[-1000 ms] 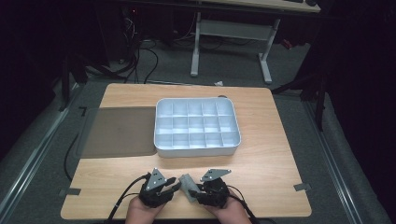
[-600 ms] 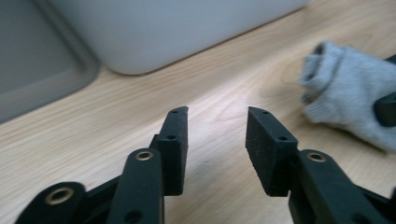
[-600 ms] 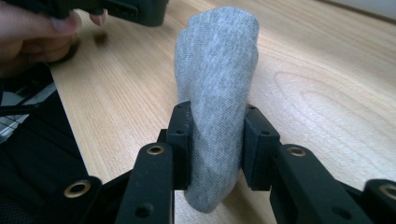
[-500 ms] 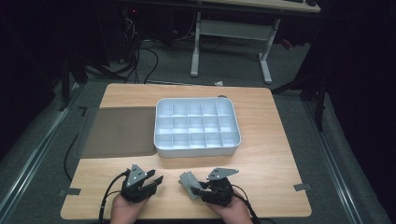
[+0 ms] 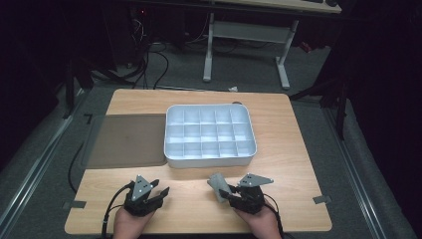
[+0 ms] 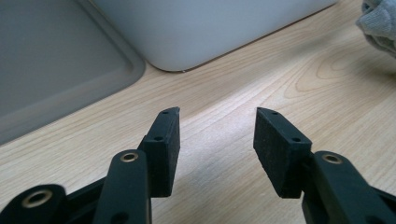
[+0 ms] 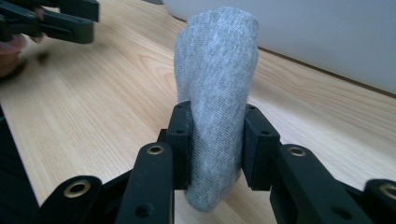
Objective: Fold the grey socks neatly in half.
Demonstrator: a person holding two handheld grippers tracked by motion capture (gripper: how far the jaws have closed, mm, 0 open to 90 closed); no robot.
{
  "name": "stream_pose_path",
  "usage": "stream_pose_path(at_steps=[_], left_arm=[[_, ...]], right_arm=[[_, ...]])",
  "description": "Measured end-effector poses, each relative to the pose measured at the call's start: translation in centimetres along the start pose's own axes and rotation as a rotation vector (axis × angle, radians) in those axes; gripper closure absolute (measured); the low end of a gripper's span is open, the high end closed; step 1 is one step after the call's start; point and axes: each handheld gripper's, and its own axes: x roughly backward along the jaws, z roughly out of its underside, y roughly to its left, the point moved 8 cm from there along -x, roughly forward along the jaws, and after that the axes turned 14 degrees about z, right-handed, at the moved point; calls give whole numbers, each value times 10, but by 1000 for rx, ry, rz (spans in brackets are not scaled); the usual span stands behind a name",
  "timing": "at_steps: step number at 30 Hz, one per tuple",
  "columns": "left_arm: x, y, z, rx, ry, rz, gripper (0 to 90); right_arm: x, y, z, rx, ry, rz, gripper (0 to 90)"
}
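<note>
A rolled grey sock [image 7: 217, 60] stands up between the jaws of my right gripper [image 7: 217, 116], whose pads press on it from both sides. From above, the sock [image 5: 217, 183] sticks out of the right gripper [image 5: 225, 195] near the table's front edge. My left gripper [image 5: 160, 193] is at the front left, apart from the sock. Its jaws have just been opening, and the left gripper [image 6: 217, 126] is open over bare wood with nothing between its fingers. The sock [image 6: 380, 23] lies off to its right.
A white tray with several compartments [image 5: 211, 162] sits in the middle of the wooden table, its wall [image 7: 327, 37] close behind the sock. A flat grey lid [image 5: 127, 139] lies to the tray's left. Dark floor, cables and a desk frame lie beyond.
The left gripper has moved left, away from the right gripper and the sock, and its jaws have spread. The right gripper has shifted slightly right with the sock.
</note>
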Motion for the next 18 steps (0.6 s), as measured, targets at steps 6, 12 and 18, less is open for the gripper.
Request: stream_pose_path(at_steps=[6,12,18], left_arm=[[5,6,2,11,-10,-20,488],[6,8,7,14,0,-22,468],[10,13,6,28,-26,-34,454]], right_arm=[[3,-15,5,10,1,62,698],[12,-29,7,-8,1,87,697],[26,-52,19,40,76,177,697]])
